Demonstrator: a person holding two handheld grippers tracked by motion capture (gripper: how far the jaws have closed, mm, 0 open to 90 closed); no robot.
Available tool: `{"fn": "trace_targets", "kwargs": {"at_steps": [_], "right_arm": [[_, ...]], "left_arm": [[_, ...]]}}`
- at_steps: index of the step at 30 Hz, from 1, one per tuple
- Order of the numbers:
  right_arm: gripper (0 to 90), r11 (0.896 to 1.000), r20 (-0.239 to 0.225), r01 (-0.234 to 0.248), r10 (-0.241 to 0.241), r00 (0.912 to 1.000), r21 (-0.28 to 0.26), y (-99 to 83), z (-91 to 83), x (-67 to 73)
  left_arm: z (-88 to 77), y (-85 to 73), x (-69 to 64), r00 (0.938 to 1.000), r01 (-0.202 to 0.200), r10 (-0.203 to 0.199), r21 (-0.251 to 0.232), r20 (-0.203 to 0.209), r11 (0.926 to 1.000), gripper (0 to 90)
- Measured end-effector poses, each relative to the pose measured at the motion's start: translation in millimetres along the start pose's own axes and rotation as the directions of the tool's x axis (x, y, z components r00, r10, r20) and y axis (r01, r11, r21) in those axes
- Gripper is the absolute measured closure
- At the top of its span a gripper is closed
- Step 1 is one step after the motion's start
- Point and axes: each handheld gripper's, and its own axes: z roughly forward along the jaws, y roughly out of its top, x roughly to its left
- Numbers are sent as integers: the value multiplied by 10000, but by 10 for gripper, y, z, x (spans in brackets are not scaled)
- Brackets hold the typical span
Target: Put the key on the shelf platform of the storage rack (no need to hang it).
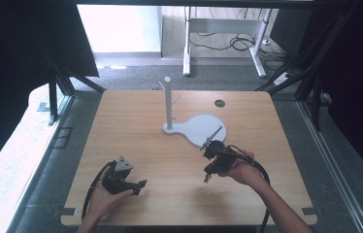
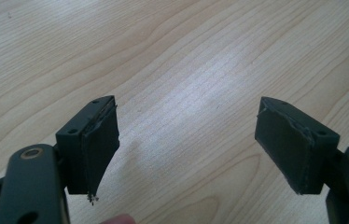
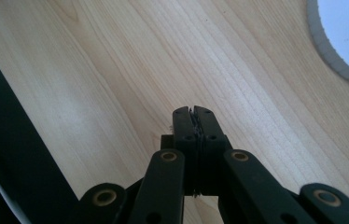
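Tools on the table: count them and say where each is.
2. The left black two-jaw tool is near the wooden table's front-left, open; the right black two-jaw tool is front-right, beside the white stand's base, shut.

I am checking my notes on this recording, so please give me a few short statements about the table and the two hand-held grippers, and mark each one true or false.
1. The left hand-held gripper has its jaws wide apart. True.
2. The right hand-held gripper holds a cup. False: its jaws are pressed together with nothing between them.
3. A white stand with a post and side pegs is on the wooden table. True.
4. Mugs hang on the stand's pegs. False: the pegs are bare.
5. The stand's flat white base lies nearer the right hand-held gripper than the left one. True.
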Motion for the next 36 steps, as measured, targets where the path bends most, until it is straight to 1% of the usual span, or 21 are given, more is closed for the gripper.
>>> {"fn": "trace_targets", "kwargs": {"at_steps": [4, 5, 7, 8, 15, 18, 25, 28, 36], "right_arm": [[898, 10000, -6, -14, 14, 10000, 7, 38, -6, -22], [898, 10000, 17, -55, 55, 10000, -10, 46, -8, -26], [898, 10000, 66, -39, 39, 10000, -28, 61, -15, -41], [898, 10000, 90, -65, 65, 9999, -53, 67, -17, -47], [898, 9999, 213, -99, 100, 9997, -53, 115, -39, -84], [898, 9999, 257, -89, 91, 9996, -99, 132, -59, -102], [898, 9995, 342, -237, 244, 9991, -204, 151, -96, -167], [898, 9990, 304, -327, 336, 9990, -295, 152, -113, -190], [898, 9982, 375, -496, 509, 9980, -335, 157, -147, -254]], "left_arm": [[1, -1, 10, 10000, -49, 49, 4, 0, 10000, 220], [3, -3, 5, 10000, 30, -30, 13, -14, 10000, 220], [5, -3, 6, 10000, 10, -10, 22, -16, 10000, 220], [6, -4, -2, 10000, 94, -94, 23, -7, 10000, 220], [6, 1, 1, 10000, -69, 69, 47, -1, 10000, 220], [15, -2, -5, 10000, -4, 4, 73, -3, 10000, 220], [19, -1, -7, 10000, -23, 23, 95, 6, 10000, 219], [18, -1, -5, 10000, -13, 13, 91, 6, 10000, 219], [21, 0, -12, 10000, -32, 32, 114, 10, 9999, 219]]}}
